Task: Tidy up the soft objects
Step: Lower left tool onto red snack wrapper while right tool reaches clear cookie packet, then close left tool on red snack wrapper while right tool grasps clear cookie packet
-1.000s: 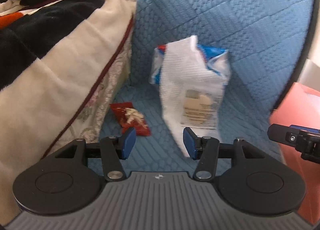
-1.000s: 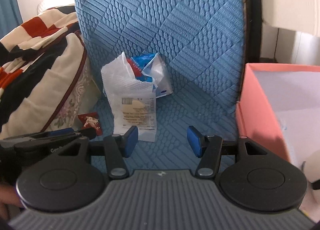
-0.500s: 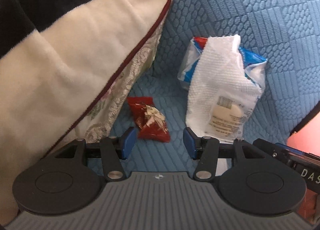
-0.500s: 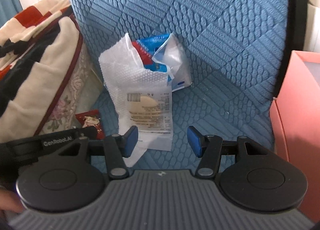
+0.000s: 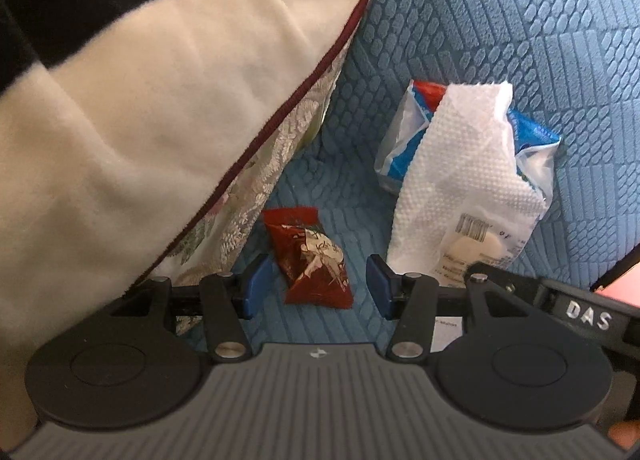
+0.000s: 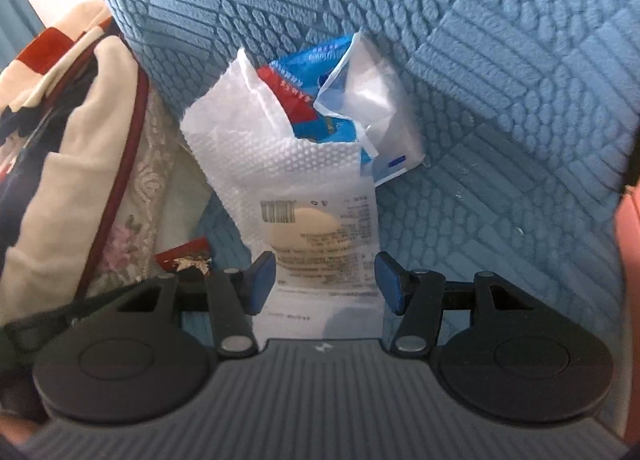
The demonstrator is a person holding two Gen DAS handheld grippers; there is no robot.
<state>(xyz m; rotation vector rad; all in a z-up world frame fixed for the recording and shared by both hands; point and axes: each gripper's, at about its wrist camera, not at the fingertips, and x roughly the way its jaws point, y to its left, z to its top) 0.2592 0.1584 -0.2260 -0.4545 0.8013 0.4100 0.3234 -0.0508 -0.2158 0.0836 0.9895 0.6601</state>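
Note:
A small dark red snack packet [image 5: 310, 260] lies flat on the blue quilted seat [image 5: 352, 195]. My left gripper [image 5: 318, 286] is open, its blue pads on either side of the packet's near end and not touching it. A white textured bag with a printed label [image 6: 304, 195] leans against the seat back, with a blue, red and white packet [image 6: 348, 107] behind it. My right gripper [image 6: 324, 284] hangs open just above the white bag's lower end, pads clear of it. Both bags show in the left wrist view too: white bag [image 5: 464, 179], blue packet [image 5: 532, 139].
A cream, black and red blanket over a floral cushion [image 5: 160, 119] crowds the left side of the seat. The blue quilted backrest [image 6: 440, 19] rises behind the bags. A pink box edge [image 6: 628, 252] stands at the right. The right gripper's body [image 5: 560, 304] crosses the left wrist view.
Both grippers came down and closer to the seat. The left one shifted left until the red packet sat between its pads. The right one moved in over the white bag. Neither opening changed.

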